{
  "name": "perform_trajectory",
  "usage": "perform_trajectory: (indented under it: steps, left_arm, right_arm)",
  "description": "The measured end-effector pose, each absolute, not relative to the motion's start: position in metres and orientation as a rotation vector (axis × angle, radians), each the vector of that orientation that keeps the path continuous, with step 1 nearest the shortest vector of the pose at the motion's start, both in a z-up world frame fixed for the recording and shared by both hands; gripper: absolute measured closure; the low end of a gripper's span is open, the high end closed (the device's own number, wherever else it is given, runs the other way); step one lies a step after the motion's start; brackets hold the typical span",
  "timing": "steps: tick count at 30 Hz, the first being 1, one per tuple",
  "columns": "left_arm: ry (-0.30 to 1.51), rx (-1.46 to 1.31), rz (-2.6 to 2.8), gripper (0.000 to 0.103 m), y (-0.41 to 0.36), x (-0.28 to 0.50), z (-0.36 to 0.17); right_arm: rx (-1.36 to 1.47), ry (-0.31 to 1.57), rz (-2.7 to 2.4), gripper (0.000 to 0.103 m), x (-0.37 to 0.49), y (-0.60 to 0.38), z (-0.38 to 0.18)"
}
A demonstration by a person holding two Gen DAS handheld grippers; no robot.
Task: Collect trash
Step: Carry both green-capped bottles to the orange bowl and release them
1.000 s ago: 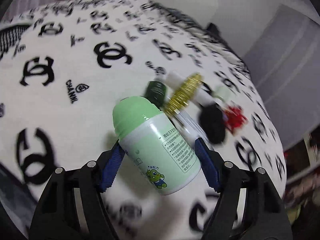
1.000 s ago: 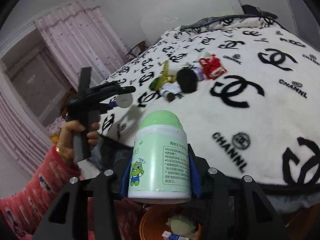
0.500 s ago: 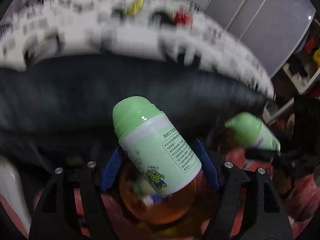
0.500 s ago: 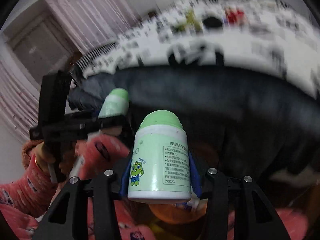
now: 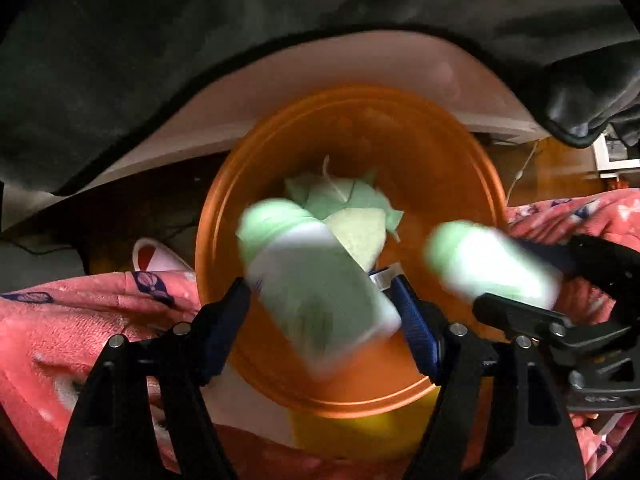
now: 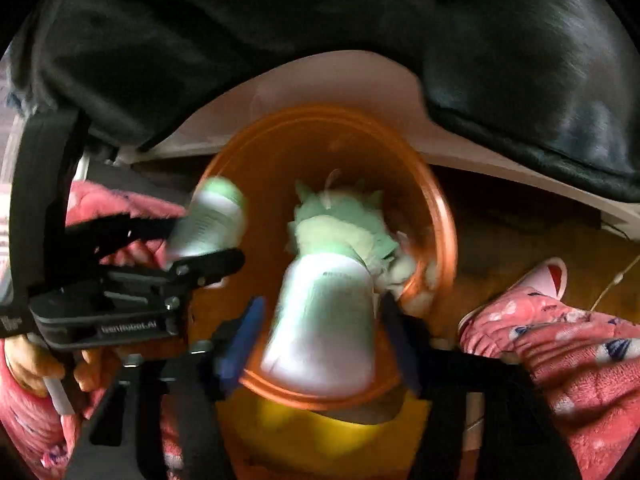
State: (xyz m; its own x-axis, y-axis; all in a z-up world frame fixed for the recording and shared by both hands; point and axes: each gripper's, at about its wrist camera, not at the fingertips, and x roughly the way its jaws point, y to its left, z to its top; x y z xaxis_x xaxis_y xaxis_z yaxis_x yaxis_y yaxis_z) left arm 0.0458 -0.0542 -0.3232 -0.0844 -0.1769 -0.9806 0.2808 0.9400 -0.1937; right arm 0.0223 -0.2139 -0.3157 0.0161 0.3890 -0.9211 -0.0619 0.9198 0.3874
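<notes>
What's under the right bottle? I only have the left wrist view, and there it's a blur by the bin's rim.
Observer: In the right wrist view, the right bottle is over the bin's near half, with its base at the near rim.
Operator: Anything in the bin besides green paper?
Observer: Yes, white wads lie against its right wall, beside the green paper.
Operator: And my left bottle?
Observer: From that side, the left bottle has its cap crossing the bin's left rim. It is too blurred to say more.
</notes>
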Motion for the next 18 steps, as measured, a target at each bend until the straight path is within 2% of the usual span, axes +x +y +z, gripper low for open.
perform_trajectory:
  steps: [3,18]
  left_arm:
    - [1.615,0.070,-0.364,0.026,-0.051,0.043,-0.326]
    - [1.552,-0.014,-0.332,0.026,-0.039,0.043,-0.308]
  right_arm:
    - [0.313,1.507,0.337,0.029,0.020,-0.225,-0.315]
    - [0.356,1.443,0.279,0.029,0.018,-0.235,-0.304]
